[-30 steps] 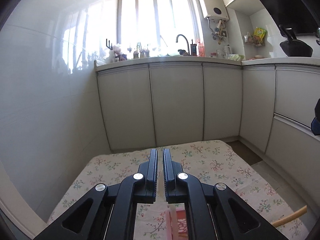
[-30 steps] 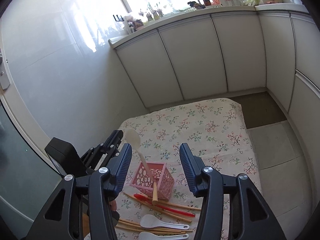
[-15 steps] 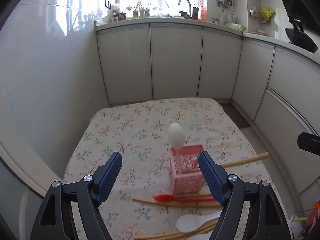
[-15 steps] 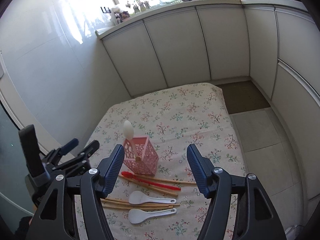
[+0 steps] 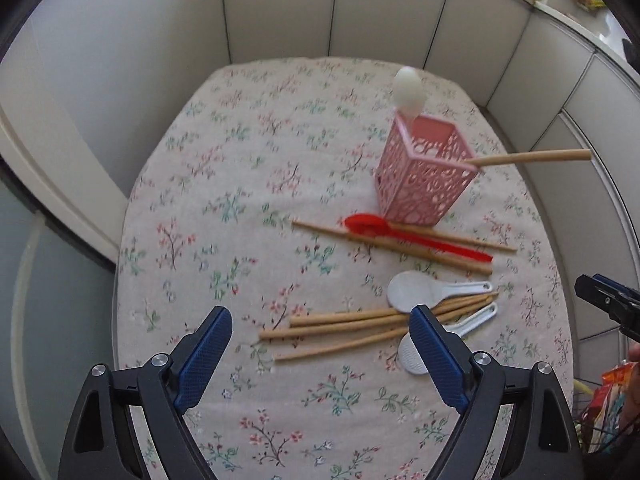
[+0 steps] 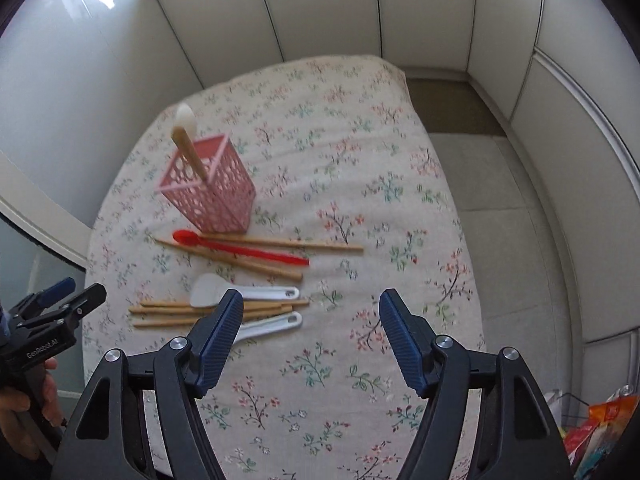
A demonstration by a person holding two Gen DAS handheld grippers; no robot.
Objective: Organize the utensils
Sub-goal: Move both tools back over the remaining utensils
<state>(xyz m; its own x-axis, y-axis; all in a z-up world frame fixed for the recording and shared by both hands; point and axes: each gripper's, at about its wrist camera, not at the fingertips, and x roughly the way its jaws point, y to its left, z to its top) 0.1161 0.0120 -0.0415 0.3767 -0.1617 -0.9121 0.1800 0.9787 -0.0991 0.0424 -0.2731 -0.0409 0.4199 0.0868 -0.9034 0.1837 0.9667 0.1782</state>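
done: white spoon [image 5: 408, 90] + one chopstick [image 5: 532, 157] in pink holder [image 5: 426, 176], table 1 o'clock | left: red spoon [image 5: 416, 236], two white spoons [image 5: 424, 292], chopstick pile [image 5: 344, 330] at 5 o'clock of holder | left gripper [image 5: 320, 352] + right gripper [image 6: 311, 332] spread wide, empty

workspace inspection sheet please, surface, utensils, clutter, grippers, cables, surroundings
Surface: floral tablecloth covers the table.
Job's things: pink holder upright, holding a white spoon and a wooden chopstick; red spoon, white spoons and loose chopsticks lie on the cloth.
Clutter: snack packets at the right edge.
Grippers: left gripper open, empty; right gripper open, empty.
Cables: nothing seen.
Surroundings: white cabinets, tiled floor.
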